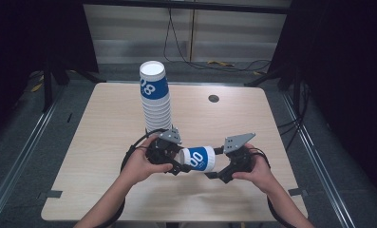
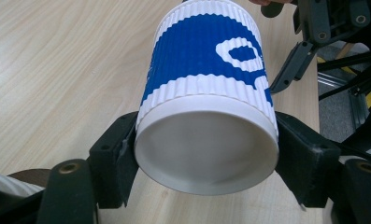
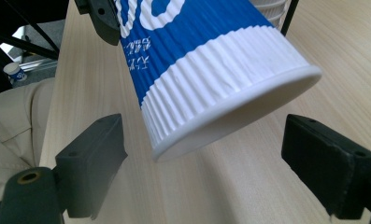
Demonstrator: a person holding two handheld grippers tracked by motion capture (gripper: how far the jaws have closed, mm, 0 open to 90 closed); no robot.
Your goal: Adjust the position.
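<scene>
Left claw [image 1: 176, 164] is clamping the base end of a light, crushable paper cup [image 1: 199, 158], holding it sideways just above the table [image 1: 105, 142]. Right claw [image 1: 218, 166] is standing apart around the rim; grip the stiffer rim gently.

Pale wooden table [image 1: 105, 156], stacked cups [image 1: 156, 102] standing (upside down)

The paper cup's [image 3: 206, 60] upper half is cut off by the right gripper view's top edge, its small printed characters unreadable, and the cup stack's [image 1: 156, 102] base is hidden behind the left gripper [image 1: 174, 159].
</scene>
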